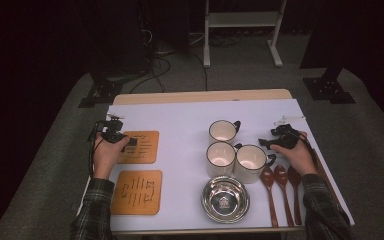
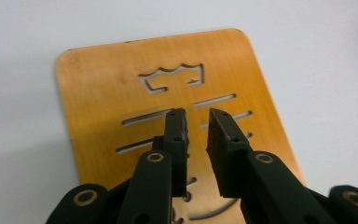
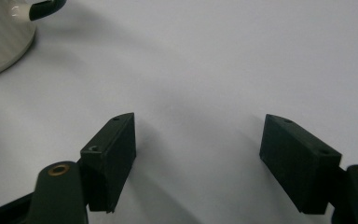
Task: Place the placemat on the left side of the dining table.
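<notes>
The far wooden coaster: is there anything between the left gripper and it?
No, nothing visible. The left gripper sits right over the far coaster, its jaws nearly closed with a narrow gap and nothing in it. The near coaster lies apart.

In the left gripper view, the left tongs (image 2: pixel 196 128) are covering the middle and near part of the wooden coaster (image 2: pixel 121 84), hiding several of its cut slots, and the bottom edge is cutting off its near end. Whether the pads are touching the wood is not showing. In the right gripper view, the top left corner is cropping a ribbed cream mug (image 3: pixel 2 35), leaving just part of its wall and dark handle. In the high view, the left hand (image 1: pixel 107 155) is overlapping the far coaster's (image 1: pixel 142 147) left edge, and the cut-outs there are staying too small to read.
</notes>
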